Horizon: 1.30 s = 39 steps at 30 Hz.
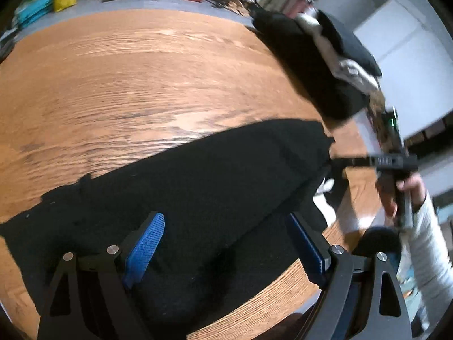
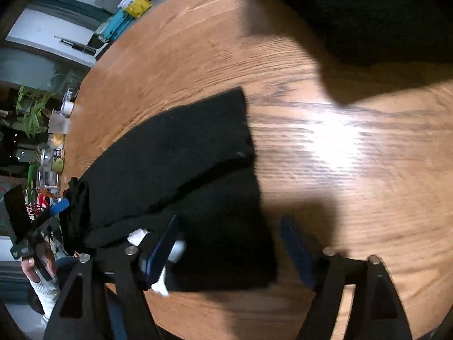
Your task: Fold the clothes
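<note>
Black garment, soft and limp, lies flat along the worktop's near edge; I would pinch its hem. Left gripper and right gripper both gape, empty.

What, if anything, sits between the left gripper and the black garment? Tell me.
Nothing visible. The left gripper hangs open directly over the black garment on the wooden table, with only air below its blue pads. The pile of clothes lies off to the side.
</note>
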### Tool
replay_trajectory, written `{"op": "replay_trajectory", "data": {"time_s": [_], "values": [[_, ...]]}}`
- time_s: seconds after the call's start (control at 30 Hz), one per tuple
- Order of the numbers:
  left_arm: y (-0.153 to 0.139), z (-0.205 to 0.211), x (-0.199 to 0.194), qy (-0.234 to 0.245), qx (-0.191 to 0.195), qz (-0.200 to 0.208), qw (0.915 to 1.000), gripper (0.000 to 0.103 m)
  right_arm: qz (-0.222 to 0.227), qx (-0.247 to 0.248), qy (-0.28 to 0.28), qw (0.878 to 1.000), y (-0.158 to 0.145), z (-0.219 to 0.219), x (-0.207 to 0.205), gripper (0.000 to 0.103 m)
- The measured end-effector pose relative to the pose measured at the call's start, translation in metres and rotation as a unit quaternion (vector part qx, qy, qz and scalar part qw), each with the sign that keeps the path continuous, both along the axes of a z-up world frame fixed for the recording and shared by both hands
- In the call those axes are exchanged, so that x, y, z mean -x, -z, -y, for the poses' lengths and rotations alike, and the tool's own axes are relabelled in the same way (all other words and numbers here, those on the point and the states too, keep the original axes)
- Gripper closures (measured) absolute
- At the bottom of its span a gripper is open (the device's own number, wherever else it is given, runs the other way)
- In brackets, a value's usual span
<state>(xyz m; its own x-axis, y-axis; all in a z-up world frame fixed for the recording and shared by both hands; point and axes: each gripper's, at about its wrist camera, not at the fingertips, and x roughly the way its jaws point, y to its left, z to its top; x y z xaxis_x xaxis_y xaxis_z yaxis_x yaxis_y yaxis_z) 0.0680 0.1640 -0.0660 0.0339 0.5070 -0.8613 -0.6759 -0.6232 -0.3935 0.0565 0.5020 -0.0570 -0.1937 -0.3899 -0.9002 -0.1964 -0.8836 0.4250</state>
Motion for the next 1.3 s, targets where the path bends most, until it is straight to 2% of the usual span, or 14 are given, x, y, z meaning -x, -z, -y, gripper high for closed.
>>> {"op": "replay_trajectory", "data": {"time_s": [0.1, 0.13, 0.23, 0.27, 0.47, 0.6, 0.7, 0.83, 0.9, 0.97, 1.03, 1.1, 1.23, 1.3], "values": [[0.007, -0.011, -0.006, 0.016, 0.018, 0.004, 0.9997, 0.015, -0.005, -0.010, -0.005, 1.000, 0.000, 0.013, 0.009, 0.020], [0.009, -0.013, -0.007, 0.021, 0.024, 0.004, 0.9995, 0.015, -0.006, -0.020, -0.010, 1.000, 0.000, 0.019, 0.014, 0.027], [0.009, -0.008, -0.009, 0.024, 0.035, -0.002, 0.9991, 0.015, -0.008, -0.037, -0.023, 0.999, 0.003, 0.031, 0.025, 0.080], [0.007, -0.005, -0.007, 0.019, 0.035, -0.002, 0.9992, 0.015, -0.005, -0.036, -0.027, 0.999, 0.004, 0.032, 0.027, 0.087], [-0.011, 0.027, 0.014, -0.028, 0.005, -0.008, 0.9996, 0.015, -0.021, -0.062, -0.031, 0.997, -0.026, 0.049, 0.020, 0.089], [-0.022, 0.051, 0.024, -0.053, -0.012, -0.008, 0.9985, 0.015, -0.044, -0.057, -0.062, 0.995, -0.066, 0.098, 0.015, 0.089], [-0.029, 0.067, 0.028, -0.068, -0.023, -0.009, 0.9974, 0.015, -0.054, -0.060, -0.105, 0.991, -0.083, 0.149, 0.013, 0.088], [-0.036, 0.086, 0.030, -0.084, -0.035, -0.006, 0.9958, 0.015, -0.046, -0.073, -0.171, 0.982, -0.073, 0.241, 0.021, 0.088], [-0.036, 0.095, 0.032, -0.092, -0.032, -0.002, 0.9952, 0.015, -0.038, -0.074, -0.193, 0.978, -0.061, 0.277, 0.024, 0.083], [-0.034, 0.105, 0.035, -0.102, -0.028, 0.000, 0.9944, 0.015, -0.023, -0.075, -0.212, 0.974, -0.048, 0.308, 0.028, 0.052], [-0.032, 0.113, 0.037, -0.110, -0.023, 0.003, 0.9936, 0.015, -0.023, -0.059, -0.234, 0.970, -0.051, 0.330, 0.028, 0.052], [-0.030, 0.120, 0.039, -0.117, -0.020, 0.005, 0.9929, 0.015, -0.044, -0.050, -0.244, 0.968, -0.070, 0.335, 0.023, 0.050], [-0.028, 0.123, 0.039, -0.116, -0.013, 0.005, 0.9931, 0.015, -0.130, -0.053, -0.217, 0.966, -0.137, 0.302, 0.010, 0.020], [-0.028, 0.117, 0.035, -0.107, -0.013, 0.002, 0.9941, 0.015, -0.141, -0.072, -0.186, 0.970, -0.140, 0.272, -0.001, 0.018]]}}
